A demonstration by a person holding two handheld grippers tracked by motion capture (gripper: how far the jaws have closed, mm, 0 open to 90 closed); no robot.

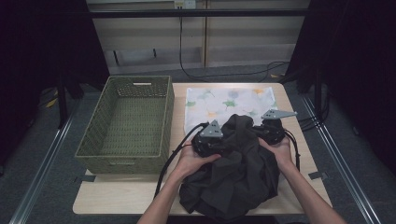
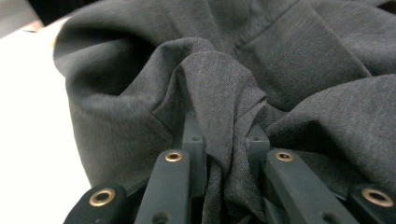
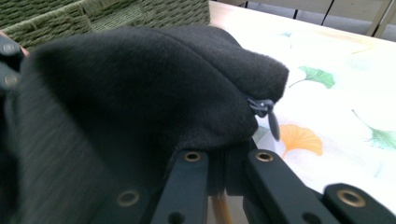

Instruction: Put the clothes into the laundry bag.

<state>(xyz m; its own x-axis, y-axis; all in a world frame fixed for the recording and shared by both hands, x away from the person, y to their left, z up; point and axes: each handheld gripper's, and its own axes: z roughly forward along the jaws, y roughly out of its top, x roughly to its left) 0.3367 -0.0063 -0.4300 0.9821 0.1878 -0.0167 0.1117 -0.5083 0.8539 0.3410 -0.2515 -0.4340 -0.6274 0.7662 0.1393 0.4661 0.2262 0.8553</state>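
Two grippers are working one dark grey garment (image 1: 238,172), which lies heaped on the near part of the table (image 1: 126,193) and spills toward the front edge. The left gripper (image 1: 215,148) is clenched on it: in the left gripper view a bunched ridge of grey fabric (image 2: 224,121) runs straight down between the two black jaws, pinched there, with more folds rising ahead of the jaws and to both sides. The left hand (image 1: 194,161) wraps the gripper body from below.

The right gripper (image 1: 267,135) is also grasping the garment. In the right gripper view its two jaws sit closed together with a thick dark fold (image 3: 154,93) gripped at their tips and mounding up just ahead of them. One small zipper pull (image 3: 267,112) dangles off the fold's edge, to the right of the jaws. The right hand (image 1: 281,150) holds that gripper at the garment's far right side.

Beyond the jaws lies one white cloth (image 1: 224,103) printed with green and orange leaves, flat on the table, its near edge hidden under the garment. One empty green woven basket (image 1: 128,121) stands off to the left of both grippers, at the table's left edge.
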